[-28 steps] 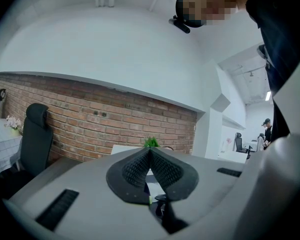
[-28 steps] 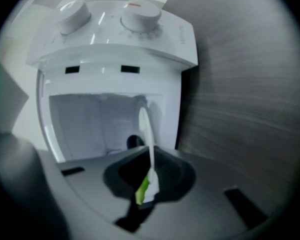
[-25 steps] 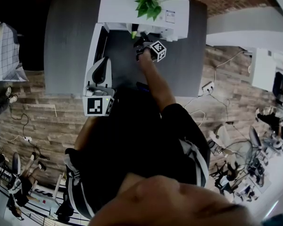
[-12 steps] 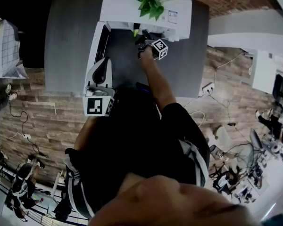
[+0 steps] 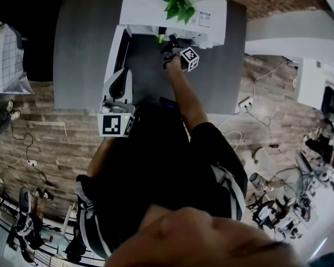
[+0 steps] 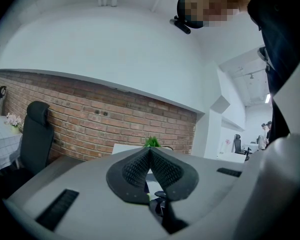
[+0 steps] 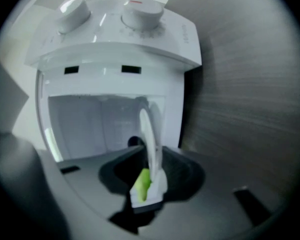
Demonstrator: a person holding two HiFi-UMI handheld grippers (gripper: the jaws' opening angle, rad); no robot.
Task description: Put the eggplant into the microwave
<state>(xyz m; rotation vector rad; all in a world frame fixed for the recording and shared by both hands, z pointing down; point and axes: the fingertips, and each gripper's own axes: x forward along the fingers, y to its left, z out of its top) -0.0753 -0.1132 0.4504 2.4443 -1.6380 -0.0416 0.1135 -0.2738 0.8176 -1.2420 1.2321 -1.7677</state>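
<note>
Edging my right gripper [image 7: 145, 186], clenched on the eggplant [image 7: 142, 182], nearer the open microwave [image 7: 115, 79]; left gripper [image 6: 150, 160] idles closed, empty. Insertion looks imminent.

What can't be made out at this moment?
Held item, right gripper view: blurred, white with a green tip, partly sunk between the right gripper's jaws.
Microwave cavity, head view: hidden under its own top.
Table, left gripper view: hidden behind the left gripper's body.
</note>
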